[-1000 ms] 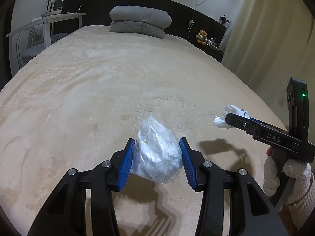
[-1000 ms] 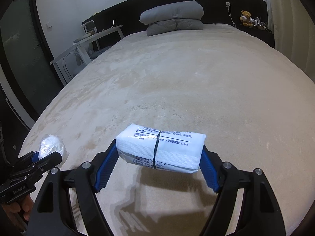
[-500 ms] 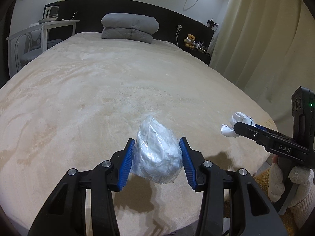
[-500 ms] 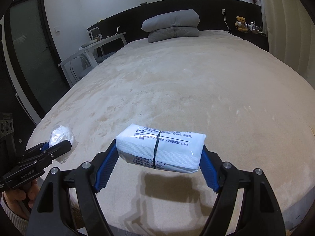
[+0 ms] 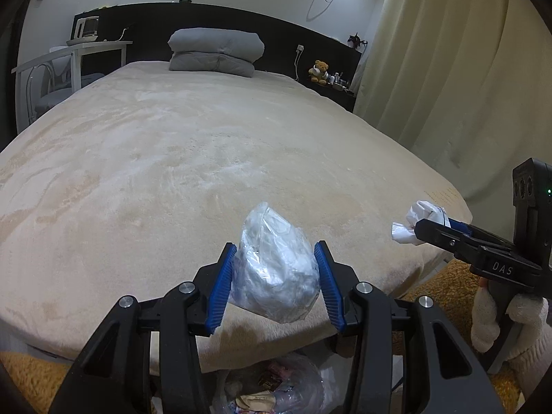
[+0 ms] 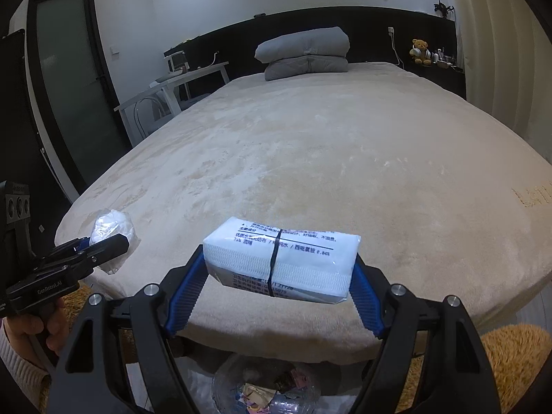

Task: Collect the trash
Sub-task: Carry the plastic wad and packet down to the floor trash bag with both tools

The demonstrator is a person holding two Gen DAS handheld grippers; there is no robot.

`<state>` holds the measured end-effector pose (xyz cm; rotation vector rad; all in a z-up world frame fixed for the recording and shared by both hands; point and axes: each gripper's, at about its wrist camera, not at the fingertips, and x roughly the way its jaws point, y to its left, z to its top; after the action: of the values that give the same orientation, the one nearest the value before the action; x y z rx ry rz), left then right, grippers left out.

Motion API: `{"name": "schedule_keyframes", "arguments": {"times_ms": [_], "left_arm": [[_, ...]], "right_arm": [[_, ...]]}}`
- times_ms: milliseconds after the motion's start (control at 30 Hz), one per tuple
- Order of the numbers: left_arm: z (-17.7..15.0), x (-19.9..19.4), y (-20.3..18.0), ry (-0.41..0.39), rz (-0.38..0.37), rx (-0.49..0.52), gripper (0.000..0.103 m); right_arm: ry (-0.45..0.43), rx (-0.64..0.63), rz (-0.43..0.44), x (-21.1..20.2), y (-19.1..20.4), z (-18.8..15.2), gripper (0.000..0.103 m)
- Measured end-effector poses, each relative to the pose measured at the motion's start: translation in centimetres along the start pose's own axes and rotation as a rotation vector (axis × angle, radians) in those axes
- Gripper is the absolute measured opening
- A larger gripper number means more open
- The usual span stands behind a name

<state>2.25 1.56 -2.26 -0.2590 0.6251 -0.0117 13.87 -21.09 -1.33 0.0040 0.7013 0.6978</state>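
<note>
Door: a dark door (image 6: 65, 93) stands at the far left of the room.
Table: a white table (image 6: 179, 86) stands beside the bed on its left, with a small white machine (image 5: 84, 29) on top.
Bed: a big bed (image 5: 172, 158) with a soft tan blanket fills the middle. Its top is bare but for the pillows.
Pillows: two gray pillows (image 5: 215, 51) sit stacked at the head of the bed, by the black headboard (image 5: 283, 48).
Left tool: the left tool (image 5: 274, 281) is closed on a crumpled clear bag (image 5: 276, 272). The blue pads (image 5: 220, 286) press on both sides of the bag. It hangs in the air over the near edge of the bed.
Right tool: the right tool (image 6: 277, 296) grips a white pack of wipes (image 6: 283, 258) by its two short ends. The pack has a dark band around its middle and hangs over the near edge of the bed too.
Trash bag: a clear trash bag (image 6: 265, 390) sits on the floor below the two tools, with scraps inside.
Rug: a fuzzy yellow rug (image 6: 514, 362) lies on the floor by the bed.
Teddy bear: a small teddy bear (image 6: 421, 51) sits on the shelf to the right of the pillows.
Curtain: a pale curtain (image 5: 448, 79) hangs on the far right.
Hands: the right hand (image 5: 503, 314) wears a white glove; the left hand (image 6: 38, 327) is bare with a white sleeve.
</note>
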Motion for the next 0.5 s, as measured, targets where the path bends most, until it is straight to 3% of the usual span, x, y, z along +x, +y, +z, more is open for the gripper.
{"name": "schedule_keyframes", "arguments": {"times_ms": [267, 500], "left_arm": [[-3.2, -1.8, -2.5, 0.013, -0.020, 0.030, 0.045], [-5.8, -1.7, -3.9, 0.071, -0.062, 0.022, 0.045]], "right_arm": [[0.004, -0.012, 0.020, -2.9, 0.3, -3.7, 0.076], [0.066, -0.010, 0.040, -3.1, 0.9, -6.3, 0.076]]}}
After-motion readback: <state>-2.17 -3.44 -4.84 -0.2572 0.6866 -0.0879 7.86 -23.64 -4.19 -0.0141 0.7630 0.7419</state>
